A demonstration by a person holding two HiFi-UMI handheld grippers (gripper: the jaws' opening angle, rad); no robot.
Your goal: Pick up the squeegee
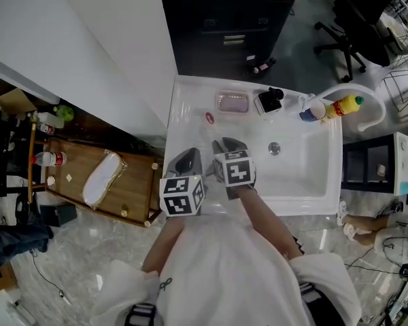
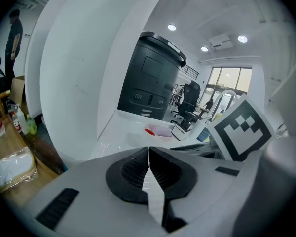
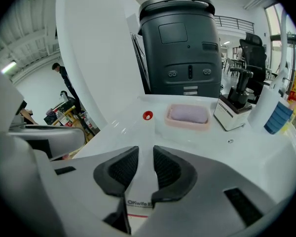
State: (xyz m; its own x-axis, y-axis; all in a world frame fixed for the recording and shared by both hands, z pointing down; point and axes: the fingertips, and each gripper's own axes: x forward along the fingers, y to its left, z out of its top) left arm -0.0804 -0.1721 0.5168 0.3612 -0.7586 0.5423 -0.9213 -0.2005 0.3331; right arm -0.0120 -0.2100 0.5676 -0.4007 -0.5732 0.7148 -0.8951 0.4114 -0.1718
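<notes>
So the right tongs [image 3: 144,154] are clamped on the handle of the white squeegee [image 3: 146,132], over the ledge of the sink [image 1: 306,182], probably for better control. The left tongs [image 2: 149,157] are pinched together with nothing in them, just spare.

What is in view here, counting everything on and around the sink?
squeegee: one, white with red ring, in right gripper
soap dish: one, pink, sink top rear
dispenser: one, white and black, beside soap dish
white-and-blue bottle: one, by faucet
yellow bottle: one, red cap, by faucet
faucet: one, white, sink's right
sink: one, white, centre
cabinet: one, black, behind sink
wooden table: one, brown, left of sink
left gripper: grey, fingers together, empty
right gripper: grey, fingers closed on squeegee
</notes>
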